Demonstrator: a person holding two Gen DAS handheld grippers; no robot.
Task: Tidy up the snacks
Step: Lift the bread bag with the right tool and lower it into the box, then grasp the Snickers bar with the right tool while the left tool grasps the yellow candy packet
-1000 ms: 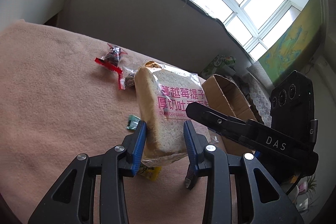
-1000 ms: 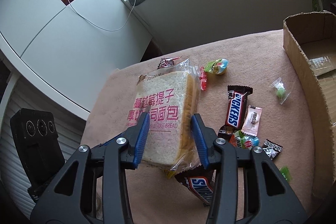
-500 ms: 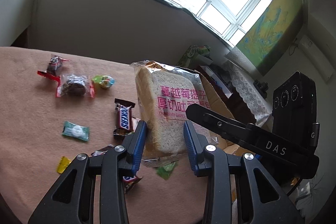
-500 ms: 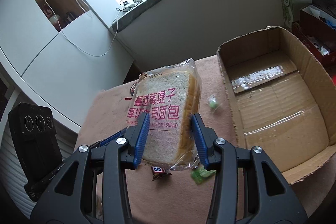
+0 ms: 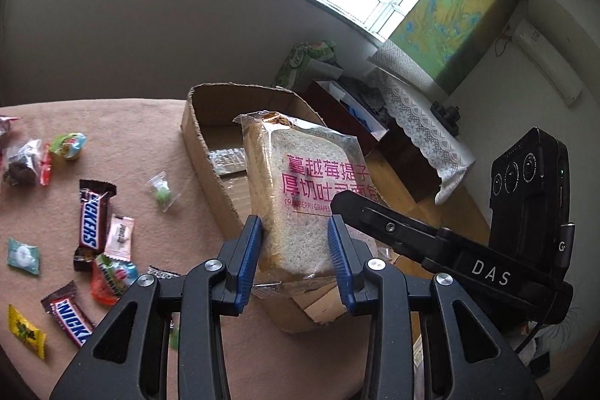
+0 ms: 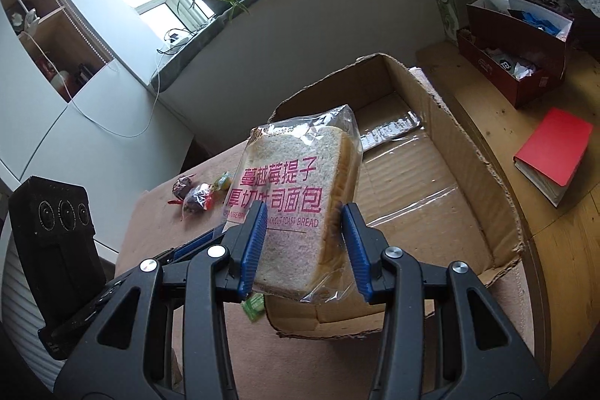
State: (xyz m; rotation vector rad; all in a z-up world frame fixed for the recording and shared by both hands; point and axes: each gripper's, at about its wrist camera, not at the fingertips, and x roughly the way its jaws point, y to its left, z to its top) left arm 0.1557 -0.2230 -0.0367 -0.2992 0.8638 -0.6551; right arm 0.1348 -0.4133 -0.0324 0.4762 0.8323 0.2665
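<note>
A clear bag of sliced toast bread with pink lettering hangs upright in the air, over the near end of an open cardboard box. Both grippers hold it at once. My left gripper is shut on its lower part, blue pads pressed on both sides. My right gripper is shut on the same bag from the other side; its black body shows at the right of the left wrist view. The box has only tape on its floor.
Loose snacks lie on the pink cloth-covered table: two Snickers bars, small wrapped candies and a dark cake in a clear wrapper. Beyond the box are a red book and a dark red carton on a wooden surface.
Both grippers carried the bread bag sideways from above the scattered snacks to above the cardboard box. Their grip on the bag stayed the same.
</note>
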